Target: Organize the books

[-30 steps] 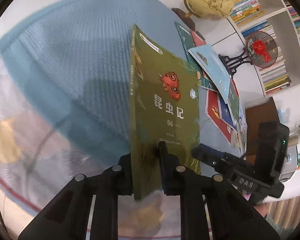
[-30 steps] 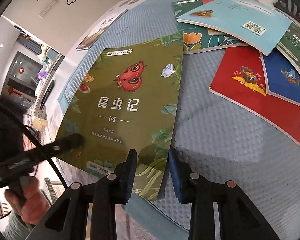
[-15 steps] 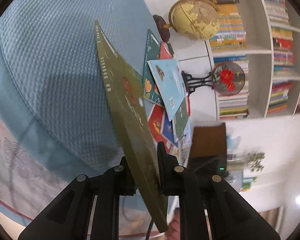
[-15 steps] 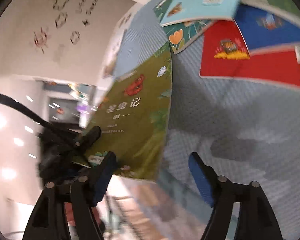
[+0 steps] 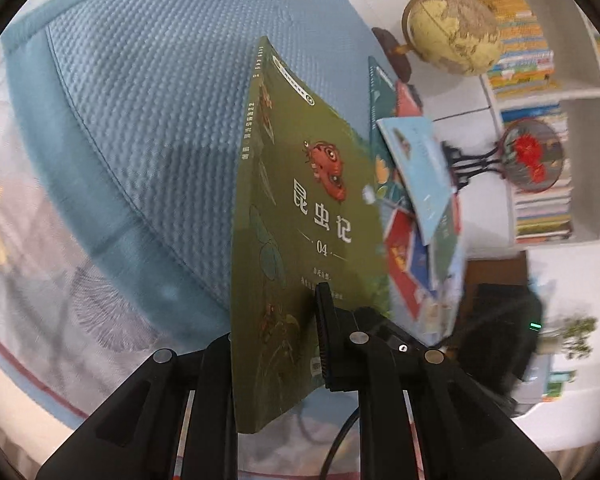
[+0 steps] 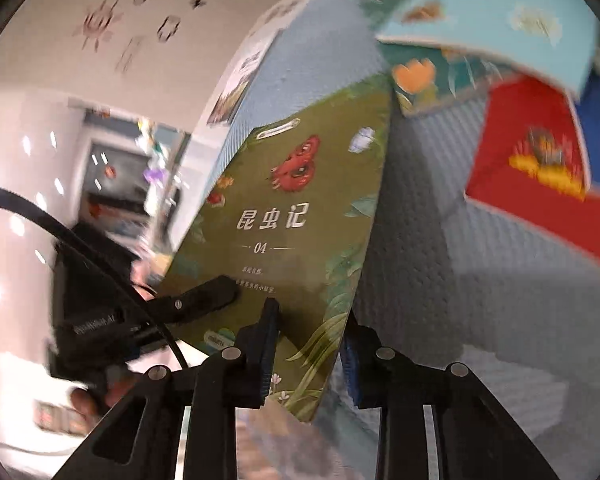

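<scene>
Half a second ago wide apart, the right claw [image 6: 308,344] is closing on the green book's [image 6: 296,216] lower edge.

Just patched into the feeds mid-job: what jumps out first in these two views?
The olive-green book with the red insect on its cover fills the middle of both views, lifted above the blue textured mat. The left claw is shut on its lower edge, and the right claw is closing with the book's lower corner between its pads. Behind lies a loose pile of colourful books, with a globe beyond in the left view.
</scene>
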`<action>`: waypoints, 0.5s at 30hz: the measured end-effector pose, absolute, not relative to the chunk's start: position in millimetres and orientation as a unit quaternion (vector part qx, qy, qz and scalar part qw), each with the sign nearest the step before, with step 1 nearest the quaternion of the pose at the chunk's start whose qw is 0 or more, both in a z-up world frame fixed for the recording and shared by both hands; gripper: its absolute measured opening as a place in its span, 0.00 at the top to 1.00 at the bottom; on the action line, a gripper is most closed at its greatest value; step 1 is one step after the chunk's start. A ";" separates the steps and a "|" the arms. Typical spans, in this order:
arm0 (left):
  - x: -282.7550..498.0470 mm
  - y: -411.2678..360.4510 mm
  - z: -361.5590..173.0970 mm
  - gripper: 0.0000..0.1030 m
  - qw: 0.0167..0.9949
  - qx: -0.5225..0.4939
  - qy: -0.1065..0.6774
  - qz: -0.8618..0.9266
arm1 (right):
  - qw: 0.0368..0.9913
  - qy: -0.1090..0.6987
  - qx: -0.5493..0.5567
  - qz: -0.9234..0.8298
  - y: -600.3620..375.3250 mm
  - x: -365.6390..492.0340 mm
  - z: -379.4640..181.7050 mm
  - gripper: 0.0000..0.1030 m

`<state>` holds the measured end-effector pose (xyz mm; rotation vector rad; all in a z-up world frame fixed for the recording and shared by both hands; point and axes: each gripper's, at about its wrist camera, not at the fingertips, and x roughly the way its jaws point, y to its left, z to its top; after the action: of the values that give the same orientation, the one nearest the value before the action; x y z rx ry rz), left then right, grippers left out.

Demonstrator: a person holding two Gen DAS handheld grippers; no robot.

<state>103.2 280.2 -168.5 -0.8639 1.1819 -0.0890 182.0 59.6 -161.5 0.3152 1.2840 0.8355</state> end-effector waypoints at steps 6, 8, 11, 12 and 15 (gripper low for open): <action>101.7 258.6 -143.4 0.87 0.783 -0.292 0.549 -0.009 | 0.752 0.530 0.005 0.392 80.1 155.8 -140.9 0.73; 98.4 262.9 -134.7 0.87 0.787 -0.295 0.541 -0.019 | 0.747 0.529 0.009 0.403 80.0 156.2 -134.4 0.73; 91.9 275.5 -121.3 0.87 0.794 -0.306 0.524 -0.036 | 0.738 0.531 0.034 0.415 80.3 158.5 -125.0 0.73; 91.0 278.1 -118.7 0.87 0.795 -0.306 0.522 -0.038 | 0.738 0.530 0.045 0.416 80.2 159.0 -120.7 0.73; 90.3 286.6 -109.0 0.87 0.801 -0.300 0.515 -0.057 | 0.748 0.519 0.068 0.408 88.3 155.0 -103.5 0.73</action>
<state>90.3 286.6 -109.0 -0.6425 1.1037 -0.1228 155.0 88.3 -103.5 0.1479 1.1358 0.8915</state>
